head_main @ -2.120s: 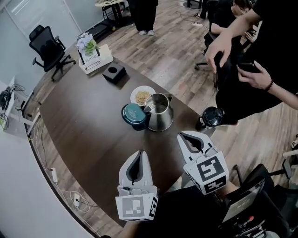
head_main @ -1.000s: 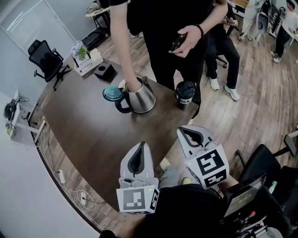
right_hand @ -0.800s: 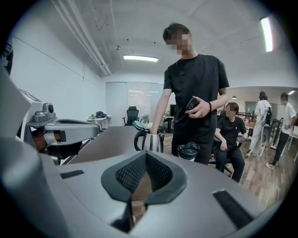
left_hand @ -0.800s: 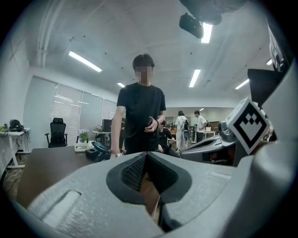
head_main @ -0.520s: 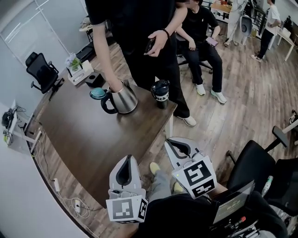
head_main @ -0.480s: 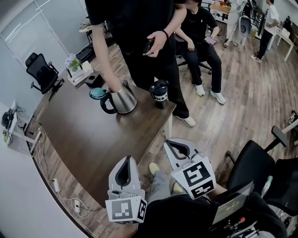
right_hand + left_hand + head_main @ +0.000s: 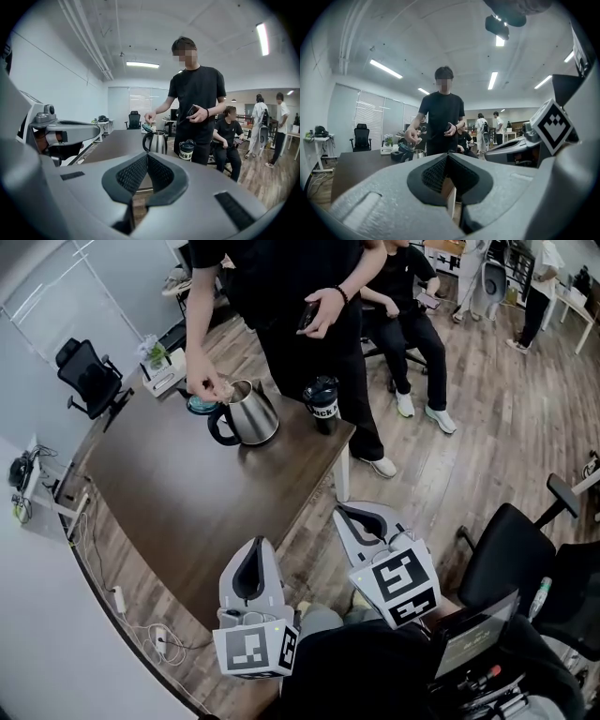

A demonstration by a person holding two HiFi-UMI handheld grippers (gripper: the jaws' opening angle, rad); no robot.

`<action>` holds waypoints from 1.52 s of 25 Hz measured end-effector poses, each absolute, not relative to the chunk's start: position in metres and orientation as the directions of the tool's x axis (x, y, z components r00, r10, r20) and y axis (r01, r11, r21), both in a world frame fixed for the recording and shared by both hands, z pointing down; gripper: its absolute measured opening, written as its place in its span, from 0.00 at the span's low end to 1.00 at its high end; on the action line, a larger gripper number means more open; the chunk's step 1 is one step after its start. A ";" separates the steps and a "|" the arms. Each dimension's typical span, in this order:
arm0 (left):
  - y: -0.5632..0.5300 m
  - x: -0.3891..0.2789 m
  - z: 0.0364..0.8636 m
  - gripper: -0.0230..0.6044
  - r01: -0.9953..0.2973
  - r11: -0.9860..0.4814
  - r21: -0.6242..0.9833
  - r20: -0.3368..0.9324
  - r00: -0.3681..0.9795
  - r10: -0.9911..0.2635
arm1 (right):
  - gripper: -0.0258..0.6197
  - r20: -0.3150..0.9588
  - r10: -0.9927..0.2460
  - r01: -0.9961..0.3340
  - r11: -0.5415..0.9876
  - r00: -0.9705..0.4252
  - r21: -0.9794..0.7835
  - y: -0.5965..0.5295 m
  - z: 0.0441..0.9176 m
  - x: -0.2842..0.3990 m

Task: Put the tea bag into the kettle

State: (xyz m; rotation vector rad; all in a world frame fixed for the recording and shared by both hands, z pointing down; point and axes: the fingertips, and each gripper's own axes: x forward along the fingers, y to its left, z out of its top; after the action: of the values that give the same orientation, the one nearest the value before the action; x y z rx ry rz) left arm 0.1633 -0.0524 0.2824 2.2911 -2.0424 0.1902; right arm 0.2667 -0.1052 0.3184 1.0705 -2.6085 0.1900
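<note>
A steel kettle [image 7: 249, 415] with a black handle stands open at the far end of the dark table [image 7: 178, 502]; it also shows in the left gripper view [image 7: 417, 153] and the right gripper view [image 7: 157, 142]. A person in black [image 7: 281, 287] stands behind it, one hand [image 7: 206, 385] raised just left of the kettle with something small and pale in the fingers. I cannot tell if that is the tea bag. My left gripper [image 7: 255, 547] [image 7: 448, 157] and right gripper [image 7: 352, 514] [image 7: 147, 157] are both shut and empty, held off the table's near edge, far from the kettle.
A teal lid or cup [image 7: 199, 406] sits left of the kettle, and a black mug [image 7: 322, 407] to its right. A planter box [image 7: 159, 367] stands at the table's far end. Office chairs [image 7: 87, 376] [image 7: 506, 563] and other people [image 7: 412, 296] are around.
The standing person's hand has come up out of the kettle and now hovers to its left. Both grippers stay low and shut near my body.
</note>
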 end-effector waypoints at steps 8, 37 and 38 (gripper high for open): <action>-0.034 0.141 0.276 0.04 -0.991 -0.130 -0.030 0.128 0.125 -0.984 | 0.05 0.330 -0.668 -0.705 0.709 -0.667 0.008 -0.087 0.308 0.241; 0.102 -0.008 0.283 0.04 -0.992 -0.125 -0.013 0.094 0.123 -0.988 | 0.05 0.335 -0.685 -0.707 0.704 -0.647 0.073 0.047 0.312 0.091; 0.102 -0.008 0.283 0.04 -0.992 -0.124 -0.012 0.097 0.122 -0.988 | 0.05 0.334 -0.683 -0.705 0.706 -0.650 0.071 0.047 0.312 0.090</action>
State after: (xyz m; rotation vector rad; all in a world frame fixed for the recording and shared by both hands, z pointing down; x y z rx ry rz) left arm -0.0079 0.1024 0.2829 2.3112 -2.0420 0.1248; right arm 0.0896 0.0470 0.3120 1.0862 -2.5785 0.0930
